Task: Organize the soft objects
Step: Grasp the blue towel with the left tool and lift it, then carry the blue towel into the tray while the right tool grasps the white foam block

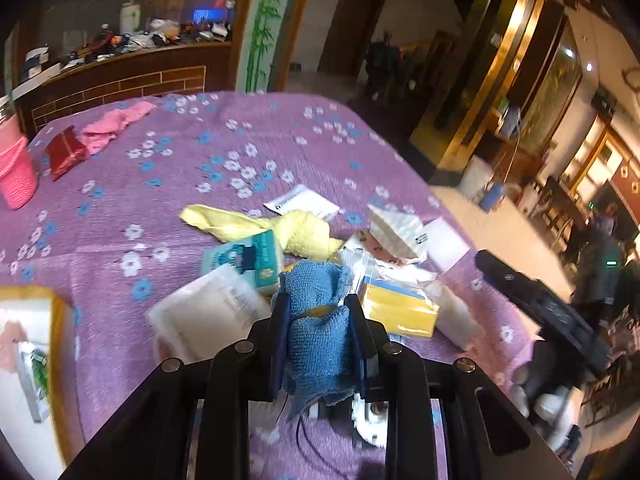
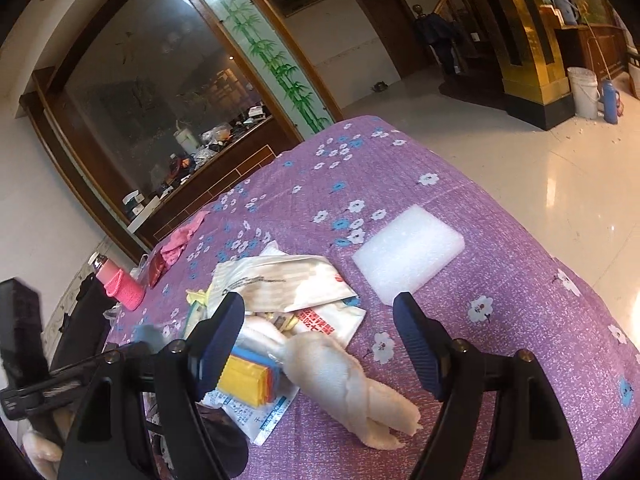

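My left gripper (image 1: 318,308) is shut on a blue terry cloth (image 1: 318,340), which bunches between its pads and hangs down toward the camera. Behind it lies a pile: a yellow towel (image 1: 280,230), a teal tissue pack (image 1: 244,260), a white tissue pack (image 1: 204,312) and a yellow pack in clear wrap (image 1: 396,310). My right gripper (image 2: 320,330) stands open over a cream rolled towel (image 2: 348,384), which lies on the purple flowered tablecloth (image 2: 400,168) between the jaws without touching them. The yellow pack (image 2: 248,380) sits beside the left finger.
A pink cloth (image 1: 116,124), a red packet (image 1: 64,152) and a pink bottle (image 1: 16,172) lie at the far left. A white foam block (image 2: 408,252) and paper bags (image 2: 280,280) lie ahead of the right gripper. A yellow-rimmed box (image 1: 56,340) stands at the near left edge.
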{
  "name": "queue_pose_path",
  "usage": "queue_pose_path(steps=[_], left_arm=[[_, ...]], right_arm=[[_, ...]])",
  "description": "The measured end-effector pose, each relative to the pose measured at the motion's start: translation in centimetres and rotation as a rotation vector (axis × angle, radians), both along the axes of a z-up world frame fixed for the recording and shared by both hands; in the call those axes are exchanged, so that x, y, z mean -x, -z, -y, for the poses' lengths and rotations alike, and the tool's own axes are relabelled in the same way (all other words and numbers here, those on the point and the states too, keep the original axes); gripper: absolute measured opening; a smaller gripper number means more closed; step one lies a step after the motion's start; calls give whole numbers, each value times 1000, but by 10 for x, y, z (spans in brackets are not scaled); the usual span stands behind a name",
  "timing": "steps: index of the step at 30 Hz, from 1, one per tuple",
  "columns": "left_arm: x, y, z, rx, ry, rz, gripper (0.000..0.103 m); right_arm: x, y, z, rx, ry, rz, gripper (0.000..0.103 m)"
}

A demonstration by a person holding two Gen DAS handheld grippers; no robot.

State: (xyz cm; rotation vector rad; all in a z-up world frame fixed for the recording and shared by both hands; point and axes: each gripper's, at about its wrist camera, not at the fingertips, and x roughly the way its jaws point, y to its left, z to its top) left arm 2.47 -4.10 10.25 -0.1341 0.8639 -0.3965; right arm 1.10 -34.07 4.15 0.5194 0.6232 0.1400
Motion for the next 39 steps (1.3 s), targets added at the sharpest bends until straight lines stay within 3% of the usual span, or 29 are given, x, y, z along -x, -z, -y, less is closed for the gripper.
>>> queue_pose_path(steps=[13,19,26,33,39], left_arm=[[93,-23,-87,124,-112,117,27],[118,-26,-128,133,-176,151,27],[123,-11,-157,186,-225,139,27],[130,-6,-175,192,-261,134,27],[134,-4,-195,185,-315,130,27]], right_arm=[[-9,15,6,-48,-2,-65,76],[-4,2,27,-106,37,-49,76],[-36,-4,41,41,39,-216,76],[-83,20,42,-58,51,-341,76],[-124,29,20,-12,70,-416,76]])
